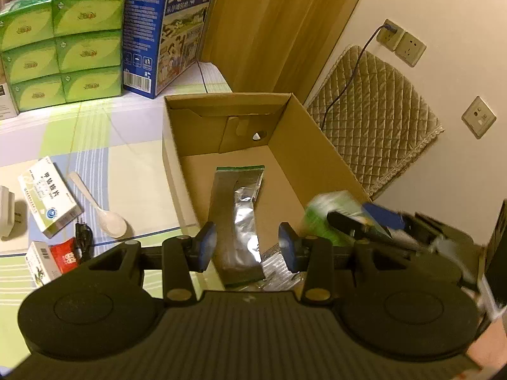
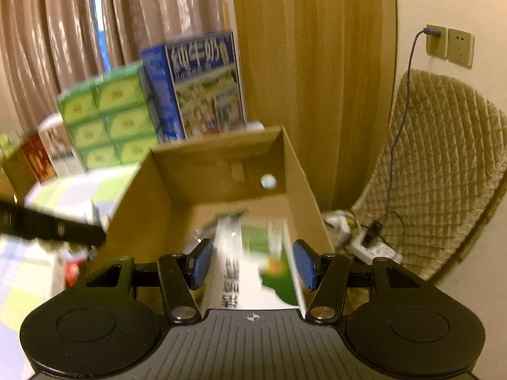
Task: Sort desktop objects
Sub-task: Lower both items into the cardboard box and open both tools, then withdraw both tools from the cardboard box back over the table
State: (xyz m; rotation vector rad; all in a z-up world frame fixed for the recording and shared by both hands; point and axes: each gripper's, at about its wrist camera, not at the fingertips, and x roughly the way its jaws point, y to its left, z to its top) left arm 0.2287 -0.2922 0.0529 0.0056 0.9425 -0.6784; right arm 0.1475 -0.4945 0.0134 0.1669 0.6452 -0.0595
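An open cardboard box [image 1: 177, 158] stands on the table, and a silver foil pouch [image 1: 244, 209] lies flat on its floor. My left gripper [image 1: 247, 247] hovers open over the box's near edge, nothing between its blue pads. At the box's right wall my right gripper [image 1: 364, 220] comes in blurred, carrying a green and white carton [image 1: 329, 215]. In the right wrist view that carton [image 2: 253, 272] fills the gap between the pads of the right gripper [image 2: 253, 262], above the cardboard box [image 2: 139, 209]. A white medicine box [image 1: 47, 196] and a white spoon [image 1: 104, 215] lie on the table to the left.
A red packet [image 1: 65, 258], a black cable [image 1: 83, 237] and a small barcoded box [image 1: 39, 261] sit near the left table edge. Green tissue packs [image 1: 63, 44] and a blue milk carton [image 1: 168, 28] stand at the back. A quilted chair [image 1: 374, 117] is right of the box.
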